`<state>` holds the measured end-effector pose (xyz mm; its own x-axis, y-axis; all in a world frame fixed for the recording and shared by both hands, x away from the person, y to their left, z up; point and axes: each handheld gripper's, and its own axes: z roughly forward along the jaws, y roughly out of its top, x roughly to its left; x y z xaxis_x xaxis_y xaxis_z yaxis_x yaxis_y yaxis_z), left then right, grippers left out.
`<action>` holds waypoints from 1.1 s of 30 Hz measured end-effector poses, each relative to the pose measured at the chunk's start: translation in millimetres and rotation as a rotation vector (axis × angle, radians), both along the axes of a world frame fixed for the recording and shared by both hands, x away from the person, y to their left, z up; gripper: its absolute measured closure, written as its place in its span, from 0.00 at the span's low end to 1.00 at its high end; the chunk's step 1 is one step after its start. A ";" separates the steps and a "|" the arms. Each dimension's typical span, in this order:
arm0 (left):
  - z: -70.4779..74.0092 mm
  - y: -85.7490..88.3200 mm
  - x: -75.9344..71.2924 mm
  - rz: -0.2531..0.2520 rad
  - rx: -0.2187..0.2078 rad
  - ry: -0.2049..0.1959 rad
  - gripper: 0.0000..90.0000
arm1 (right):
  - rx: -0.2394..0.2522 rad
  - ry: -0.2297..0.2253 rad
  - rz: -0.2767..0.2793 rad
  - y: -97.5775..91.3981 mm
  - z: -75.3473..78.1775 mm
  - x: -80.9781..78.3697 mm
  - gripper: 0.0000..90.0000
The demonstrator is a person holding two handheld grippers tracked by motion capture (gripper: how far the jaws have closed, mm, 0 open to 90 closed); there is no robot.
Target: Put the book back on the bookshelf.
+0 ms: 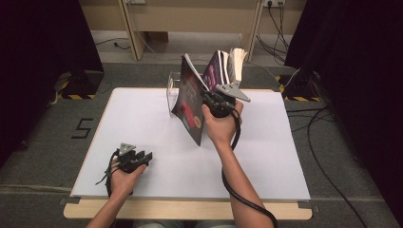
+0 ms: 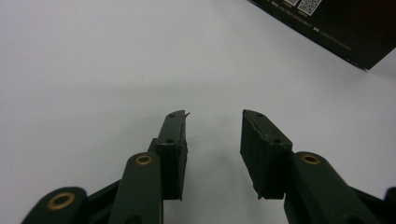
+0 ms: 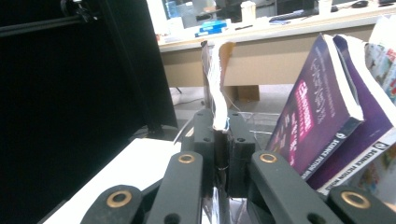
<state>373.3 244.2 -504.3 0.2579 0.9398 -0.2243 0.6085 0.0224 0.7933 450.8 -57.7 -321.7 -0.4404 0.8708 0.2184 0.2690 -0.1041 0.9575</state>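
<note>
Our right hand-held gripper is clamped on a thin dark book, raised tilted above the far middle of the white surface; its cover text is too blurred to read. Purple books lean just beside it. Our left hand-held gripper rests open, holding nothing.

"SCIENCE FICTION WORLD" on book spines
</note>
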 end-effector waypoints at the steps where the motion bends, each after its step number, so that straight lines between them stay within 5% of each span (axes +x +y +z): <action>1: 0.0 0.0 -0.1 0.000 0.000 0.000 0.67 | -0.003 0.001 -0.006 -0.1 0.2 0.1 0.96; 18: 0.0 0.3 -0.1 0.001 -0.007 -0.002 0.67 | -0.020 -0.021 -0.005 10.2 14.5 5.2 0.97; 33: -0.1 0.2 0.2 0.000 -0.009 0.000 0.67 | -0.025 -0.098 -0.047 30.0 45.7 37.5 0.97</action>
